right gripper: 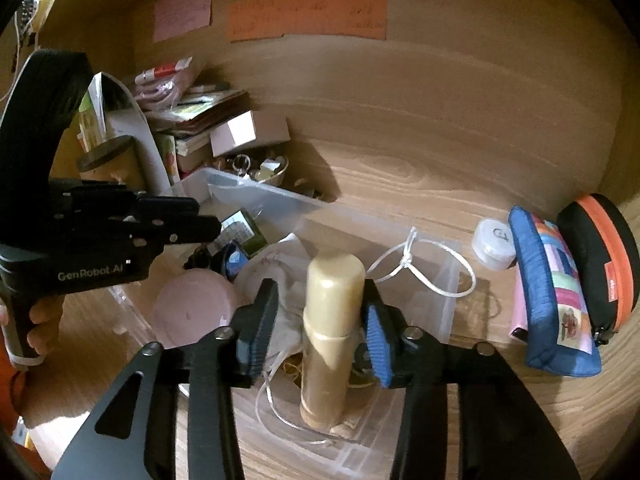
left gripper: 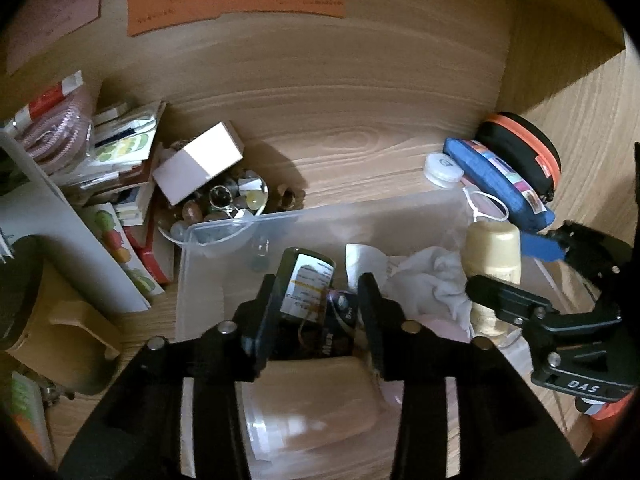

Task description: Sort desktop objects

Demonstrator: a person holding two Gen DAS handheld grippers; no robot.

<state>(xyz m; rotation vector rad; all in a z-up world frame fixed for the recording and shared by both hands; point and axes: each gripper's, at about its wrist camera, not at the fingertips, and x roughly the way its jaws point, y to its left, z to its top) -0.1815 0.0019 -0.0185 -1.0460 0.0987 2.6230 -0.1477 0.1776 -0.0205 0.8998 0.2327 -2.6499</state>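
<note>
Both tools are over the clear plastic storage bin (left gripper: 224, 240) on the wooden desk (left gripper: 360, 140). The left gripper (left gripper: 320, 312) has its jaws apart around a dark green bottle with a white printed label (left gripper: 306, 280); the bottle leans against the left finger, with a gap on the other side, so it looks let go rather than clamped. The right gripper (right gripper: 320, 320) straddles an upright cream-coloured tube with a rounded cap (right gripper: 334, 320); its blue-padded right finger sits against the tube while the left pad stands clear, so this is no firm hold either. The tube stands inside the bin on crumpled white cloth (left gripper: 432, 280) and loose white cord (right gripper: 420, 268), beside a round pale pink lid (right gripper: 192, 312). The main risk, as I judge it, is the tall tube tipping: its footing is soft, and a finger dragging along it on withdrawal could topple it. The cord could snag a fingertip. The two tools are also close together and could knock each other. A blue fabric pouch with coloured patches (right gripper: 556, 292), a black case with an orange zip (right gripper: 600, 256) and a small white round pot (right gripper: 492, 244) lie outside on the desk, seemingly unsorted
</note>
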